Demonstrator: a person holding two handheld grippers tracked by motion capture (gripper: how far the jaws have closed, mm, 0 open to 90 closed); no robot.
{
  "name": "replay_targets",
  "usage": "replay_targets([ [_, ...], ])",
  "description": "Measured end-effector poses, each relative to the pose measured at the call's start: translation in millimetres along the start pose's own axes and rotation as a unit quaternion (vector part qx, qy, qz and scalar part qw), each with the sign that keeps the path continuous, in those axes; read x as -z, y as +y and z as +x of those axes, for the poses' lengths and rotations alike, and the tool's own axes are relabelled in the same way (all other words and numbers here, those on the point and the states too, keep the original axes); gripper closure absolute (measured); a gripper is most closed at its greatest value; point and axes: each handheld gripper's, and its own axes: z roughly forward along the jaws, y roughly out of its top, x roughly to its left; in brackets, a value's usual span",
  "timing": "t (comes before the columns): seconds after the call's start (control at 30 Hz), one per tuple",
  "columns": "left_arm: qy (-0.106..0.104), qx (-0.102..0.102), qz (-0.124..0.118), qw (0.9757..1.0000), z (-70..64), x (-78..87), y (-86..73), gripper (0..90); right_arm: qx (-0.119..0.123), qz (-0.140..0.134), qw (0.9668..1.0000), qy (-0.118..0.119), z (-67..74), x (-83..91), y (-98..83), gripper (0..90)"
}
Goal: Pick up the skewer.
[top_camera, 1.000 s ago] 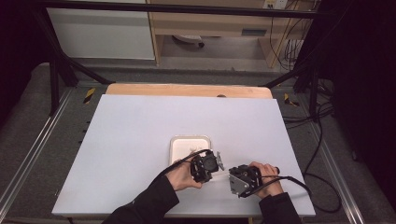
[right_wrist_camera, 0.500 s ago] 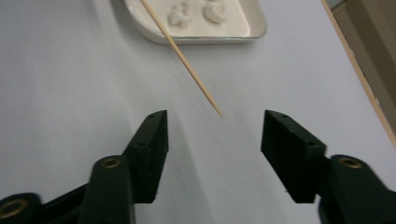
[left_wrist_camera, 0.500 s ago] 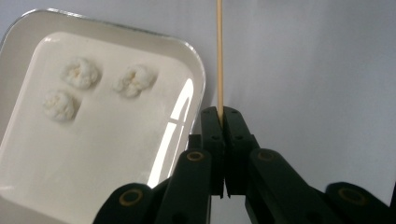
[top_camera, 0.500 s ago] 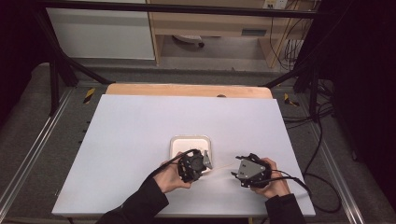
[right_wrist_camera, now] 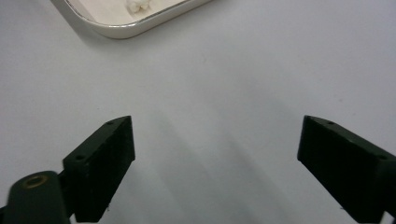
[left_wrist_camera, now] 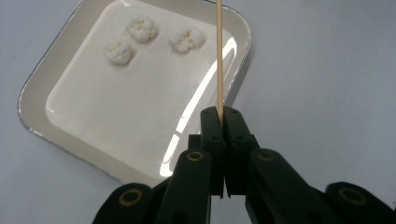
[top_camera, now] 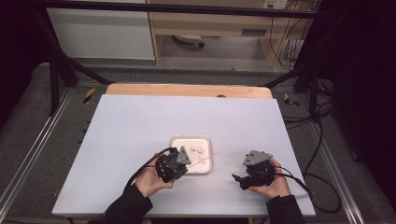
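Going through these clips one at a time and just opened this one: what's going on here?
A person at a white table works with a gripper in each hand. The left gripper is shut on a thin wooden skewer, which reaches over a shallow white tray holding three small white popcorn-like pieces. The right gripper sits beside the tray over bare table; its jaws have just been opening, with nothing between them. None of the pieces is on the skewer yet.

3 popcorn pieces (left_wrist_camera: 140, 28) in the tray (left_wrist_camera: 35, 100) on the table (top_camera: 130, 126), skewer (left_wrist_camera: 219, 56) above its rim.
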Motion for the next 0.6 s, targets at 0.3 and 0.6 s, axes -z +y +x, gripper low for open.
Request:
replay_targets([
  [0.3,0.019,0.052,-0.053,0.9971,7.2,13.5,-35.1,88.4,-0.054,-0.011,0.9981,0.027,-0.5,-4.5,1.4,3.3],
  [0.6,0.03,0.115,-0.099,0.988,10.8,21.9,-69.8,88.4,-0.099,-0.037,0.9937,0.036,-3.5,-3.5,7.2,0.6],
])
